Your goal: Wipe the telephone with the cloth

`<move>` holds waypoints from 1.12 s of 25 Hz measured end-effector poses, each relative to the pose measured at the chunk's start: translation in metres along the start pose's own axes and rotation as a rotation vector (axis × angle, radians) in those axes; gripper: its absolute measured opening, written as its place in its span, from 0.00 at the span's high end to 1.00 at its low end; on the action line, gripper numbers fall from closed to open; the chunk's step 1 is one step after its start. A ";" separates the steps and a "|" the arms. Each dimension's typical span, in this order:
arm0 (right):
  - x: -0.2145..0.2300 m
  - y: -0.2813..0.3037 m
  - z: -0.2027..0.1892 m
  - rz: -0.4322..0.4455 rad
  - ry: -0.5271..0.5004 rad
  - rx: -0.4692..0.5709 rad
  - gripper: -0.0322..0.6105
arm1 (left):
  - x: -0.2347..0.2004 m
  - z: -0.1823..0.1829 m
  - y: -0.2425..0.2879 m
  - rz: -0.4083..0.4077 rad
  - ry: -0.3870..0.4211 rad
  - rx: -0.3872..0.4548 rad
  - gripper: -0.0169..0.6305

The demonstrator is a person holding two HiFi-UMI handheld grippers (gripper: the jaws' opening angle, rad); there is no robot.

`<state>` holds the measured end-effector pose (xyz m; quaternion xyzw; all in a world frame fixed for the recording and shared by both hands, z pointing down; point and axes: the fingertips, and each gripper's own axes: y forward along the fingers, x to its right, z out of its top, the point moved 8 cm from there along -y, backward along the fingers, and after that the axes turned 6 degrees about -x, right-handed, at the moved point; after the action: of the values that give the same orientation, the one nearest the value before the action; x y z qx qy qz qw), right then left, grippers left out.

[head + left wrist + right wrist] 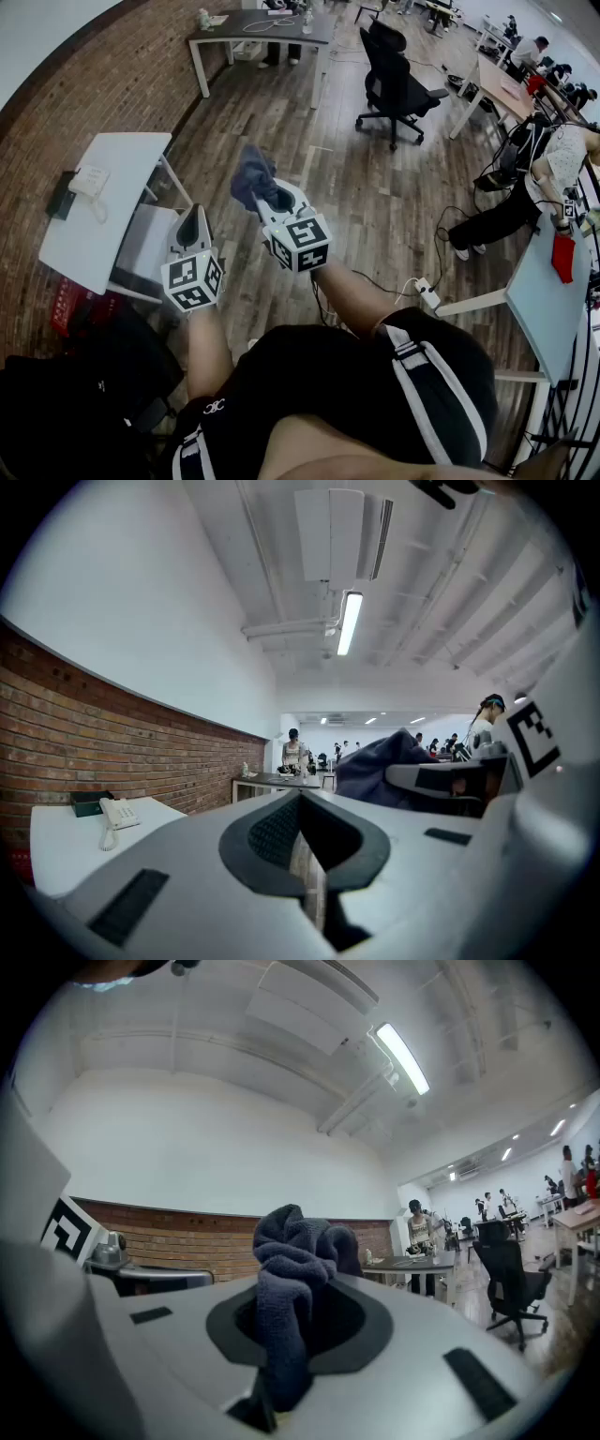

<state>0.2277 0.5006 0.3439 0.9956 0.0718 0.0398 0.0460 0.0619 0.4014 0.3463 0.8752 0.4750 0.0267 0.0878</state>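
Note:
A white telephone sits on a small white table at the left; in the left gripper view the telephone shows small at the lower left. My right gripper is shut on a dark blue cloth, held in the air above the wooden floor, well right of the table. The cloth bunches up out of the closed jaws in the right gripper view. My left gripper hangs near the table's right edge, jaws shut with nothing between them.
A dark box lies beside the telephone. A grey desk stands at the back, a black office chair to its right. White desks and seated people line the right side. A cable and power strip lie on the floor.

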 end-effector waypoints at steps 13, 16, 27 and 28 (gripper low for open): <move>-0.036 0.018 -0.001 0.069 0.025 0.000 0.88 | -0.034 -0.004 -0.016 0.029 -0.033 0.005 0.98; -0.052 0.030 -0.005 0.089 0.028 -0.009 0.88 | -0.052 -0.007 -0.021 0.038 -0.038 0.004 0.98; -0.119 0.076 -0.013 0.127 0.024 -0.019 0.88 | -0.126 -0.016 -0.048 0.072 -0.039 0.001 0.98; -0.124 0.079 -0.015 0.129 0.026 -0.020 0.88 | -0.131 -0.018 -0.051 0.073 -0.037 -0.002 0.98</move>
<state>0.1148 0.4062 0.3570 0.9970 0.0076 0.0563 0.0525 -0.0538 0.3212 0.3594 0.8921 0.4412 0.0138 0.0964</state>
